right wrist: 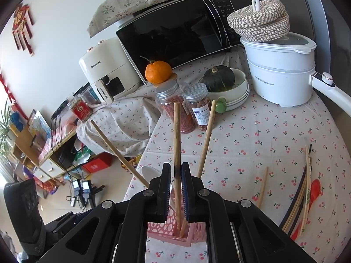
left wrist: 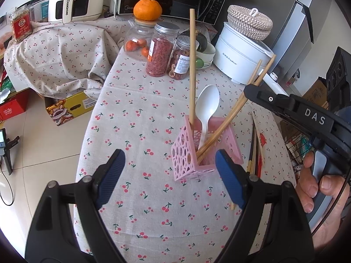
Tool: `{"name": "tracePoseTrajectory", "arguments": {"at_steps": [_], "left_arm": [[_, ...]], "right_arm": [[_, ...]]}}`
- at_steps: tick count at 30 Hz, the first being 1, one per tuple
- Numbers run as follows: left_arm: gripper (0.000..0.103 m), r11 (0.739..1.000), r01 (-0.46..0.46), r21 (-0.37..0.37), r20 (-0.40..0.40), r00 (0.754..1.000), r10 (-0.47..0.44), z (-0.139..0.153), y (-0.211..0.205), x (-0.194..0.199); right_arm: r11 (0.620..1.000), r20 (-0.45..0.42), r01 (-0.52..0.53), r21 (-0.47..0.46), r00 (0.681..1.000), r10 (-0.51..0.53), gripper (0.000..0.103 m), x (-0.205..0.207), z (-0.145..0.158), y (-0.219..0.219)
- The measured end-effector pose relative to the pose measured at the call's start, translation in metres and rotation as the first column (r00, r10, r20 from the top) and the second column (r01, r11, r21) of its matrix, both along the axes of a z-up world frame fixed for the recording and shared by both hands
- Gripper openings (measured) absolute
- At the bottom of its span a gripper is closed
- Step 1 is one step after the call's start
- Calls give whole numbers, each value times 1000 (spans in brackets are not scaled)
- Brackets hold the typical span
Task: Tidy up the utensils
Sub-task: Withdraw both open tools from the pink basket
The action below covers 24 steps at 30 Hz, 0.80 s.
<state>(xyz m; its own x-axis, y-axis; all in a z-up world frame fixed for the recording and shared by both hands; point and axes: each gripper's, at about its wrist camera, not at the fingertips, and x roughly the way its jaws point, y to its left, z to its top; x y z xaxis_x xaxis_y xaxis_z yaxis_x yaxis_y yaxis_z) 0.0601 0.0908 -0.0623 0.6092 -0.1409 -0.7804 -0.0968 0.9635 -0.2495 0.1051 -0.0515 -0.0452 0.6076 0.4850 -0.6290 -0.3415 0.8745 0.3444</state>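
**Utensil holder, part filled: cherry-print table**

1. Pink perforated holder (left wrist: 186, 160): a square box standing on the cherry-print tablecloth (left wrist: 136, 114), just ahead of my left gripper and directly below my right one.
2. Contents of the holder: one white spoon (left wrist: 207, 100), bowl upward; one bamboo chopstick (left wrist: 192, 65) standing nearly upright in the far corner; two more bamboo chopsticks (left wrist: 232, 118) leaning together towards my right gripper.
3. Left gripper (left wrist: 170, 155): jaws spread wide and holding nothing, with the right-hand blue pad (left wrist: 230, 182) close beside the holder's near corner.
4. Right gripper (right wrist: 175, 168): jaws narrow, with one leaning chopstick (right wrist: 177, 142) standing between the pads and its foot down in the holder. The pads seem to sit just clear of the stick, though the gap is too thin to be sure of.
5. My right hand (left wrist: 318, 186): fingers wrapped on the gripper handle, at the right edge of the left view.
6. Loose on the cloth to the right of the holder: a bundle of pale and dark chopsticks (right wrist: 307, 186) lying over a red spoon (right wrist: 316, 188), and a single bamboo chopstick (right wrist: 262, 186) nearer the holder.
7. Far side of the table: two lidded jars (left wrist: 161, 50), a mandarin (left wrist: 147, 8) on a glass jar, a white electric pot (left wrist: 239, 54), and a microwave (right wrist: 175, 30).
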Motion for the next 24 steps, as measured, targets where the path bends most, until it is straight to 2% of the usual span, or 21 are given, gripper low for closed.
{"name": "tracePoseTrajectory", "arguments": {"at_steps": [3, 5, 7, 14, 24], "left_arm": [[84, 1000, 6, 5, 1, 1000, -6, 0, -3, 0], [84, 1000, 11, 12, -1, 1000, -11, 0, -5, 1], [84, 1000, 17, 16, -6, 1000, -17, -1, -7, 1], [85, 999, 31, 25, -2, 1000, -31, 5, -21, 0], [86, 994, 94, 52, 12, 995, -95, 13, -57, -8]], "right_arm": [[1000, 9, 3, 26, 1000, -3, 25, -3, 7, -8], [999, 22, 3, 47, 1000, -4, 36, -7, 14, -15], [998, 41, 7, 66, 999, -10, 42, -12, 22, -24], [996, 68, 52, 73, 996, -57, 53, -28, 42, -63], [985, 21, 161, -66, 987, -160, 62, -44, 33, -127]]}}
